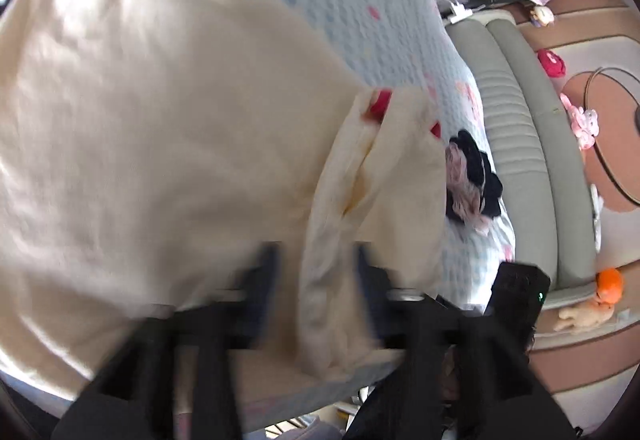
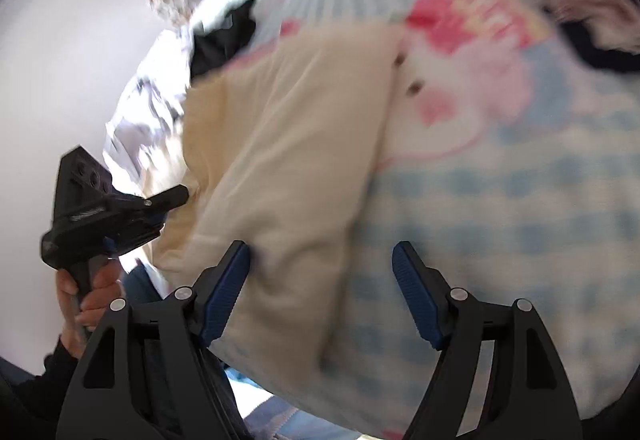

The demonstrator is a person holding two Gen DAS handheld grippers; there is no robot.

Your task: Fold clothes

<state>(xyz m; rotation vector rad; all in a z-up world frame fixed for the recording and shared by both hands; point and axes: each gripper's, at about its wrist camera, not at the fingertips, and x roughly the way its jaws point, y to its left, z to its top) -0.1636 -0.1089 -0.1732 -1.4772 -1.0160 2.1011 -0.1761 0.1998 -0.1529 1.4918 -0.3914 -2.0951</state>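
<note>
A cream garment (image 1: 160, 127) lies spread on a bed with a pale blue checked cover (image 1: 360, 11) printed with pink figures. In the left wrist view my left gripper (image 1: 316, 260) is blurred, and its two fingers sit on either side of a bunched fold of the cream cloth. In the right wrist view the cream garment (image 2: 288, 143) lies folded lengthwise, and my right gripper (image 2: 320, 268) is open just above its near edge, with blue pads (image 2: 226, 288). The left gripper also shows in the right wrist view (image 2: 172, 195), at the garment's left side.
A black and pink bundle of clothes (image 1: 472, 179) lies on the bed beyond the garment. A grey padded bed frame (image 1: 520, 143) runs along the right. Toys (image 1: 608, 284) and a round table (image 1: 616, 135) are on the floor. Dark clothes (image 2: 224, 35) lie at the far end.
</note>
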